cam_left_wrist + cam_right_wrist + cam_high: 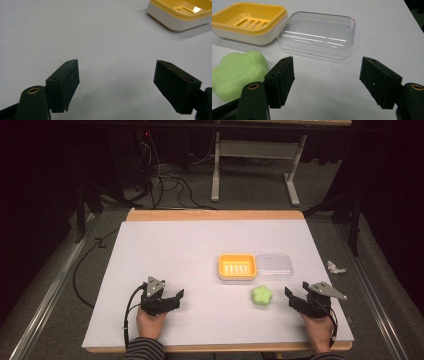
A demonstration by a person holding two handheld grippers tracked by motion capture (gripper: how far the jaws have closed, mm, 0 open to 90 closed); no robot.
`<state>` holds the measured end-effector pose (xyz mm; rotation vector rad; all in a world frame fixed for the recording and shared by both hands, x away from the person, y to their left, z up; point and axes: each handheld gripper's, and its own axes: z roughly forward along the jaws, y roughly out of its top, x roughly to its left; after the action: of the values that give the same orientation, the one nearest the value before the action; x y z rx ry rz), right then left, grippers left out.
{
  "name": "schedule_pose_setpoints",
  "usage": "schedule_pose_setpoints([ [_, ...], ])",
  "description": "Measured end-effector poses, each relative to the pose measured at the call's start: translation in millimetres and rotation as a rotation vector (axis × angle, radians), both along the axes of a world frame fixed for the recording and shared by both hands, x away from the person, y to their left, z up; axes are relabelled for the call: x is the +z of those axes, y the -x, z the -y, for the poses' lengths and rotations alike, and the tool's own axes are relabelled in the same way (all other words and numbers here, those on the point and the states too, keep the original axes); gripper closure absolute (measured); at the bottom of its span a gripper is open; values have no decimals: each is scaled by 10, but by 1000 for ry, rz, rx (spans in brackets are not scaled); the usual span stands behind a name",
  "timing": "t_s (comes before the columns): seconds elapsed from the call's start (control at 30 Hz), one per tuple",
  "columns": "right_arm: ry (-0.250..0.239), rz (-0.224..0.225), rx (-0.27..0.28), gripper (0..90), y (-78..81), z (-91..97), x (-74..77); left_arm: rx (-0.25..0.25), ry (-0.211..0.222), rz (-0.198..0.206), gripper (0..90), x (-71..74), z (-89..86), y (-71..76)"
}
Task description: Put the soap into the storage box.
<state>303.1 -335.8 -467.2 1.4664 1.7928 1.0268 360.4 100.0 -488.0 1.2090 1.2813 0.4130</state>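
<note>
Green flower-shaped soap (pixel 262 296) lies flat on the white counter (pixel 190 250), just in front of the yellow soap dish (pixel 237 267) and a little toward its right end. Not touching the dish. In the right gripper view the soap (pixel 235 72) sits low at left, just beside the left finger, outside the gap.

Clear plastic lid (pixel 273 266) rests open side up, hard against the right side of the dish; in the right gripper view the lid (pixel 319 35) and the dish (pixel 249 22) meet edge to edge.

Right gripper (pixel 296 298) is held low over the counter, near the soap's right side, pointed toward it. Its fingers (pixel 282 81) stand moderately apart, nothing between them, only bare counter.

Left gripper (pixel 176 298) rests well to the left of the soap. Its fingers (pixel 65 83) are spread wide and hold nothing; a corner of the dish (pixel 180 15) shows at upper right.

Crumpled white scrap (pixel 335 267) on the floor, right of the counter.
</note>
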Motion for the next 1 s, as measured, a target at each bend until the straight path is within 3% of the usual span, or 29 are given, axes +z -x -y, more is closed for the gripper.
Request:
schedule_pose_setpoints([
  [0.37, -11, -43, 56, 270, 139, -87, 90, 4, 1, 2, 208, 0, -2, -2],
  [0.67, -18, -43, 90, 217, 257, -177, 138, 7, -3, -7, 210, -1, -7, -8],
  [1.0, -8, -69, 137, 215, 275, -317, 140, 8, -9, -5, 210, -5, -1, -10],
])
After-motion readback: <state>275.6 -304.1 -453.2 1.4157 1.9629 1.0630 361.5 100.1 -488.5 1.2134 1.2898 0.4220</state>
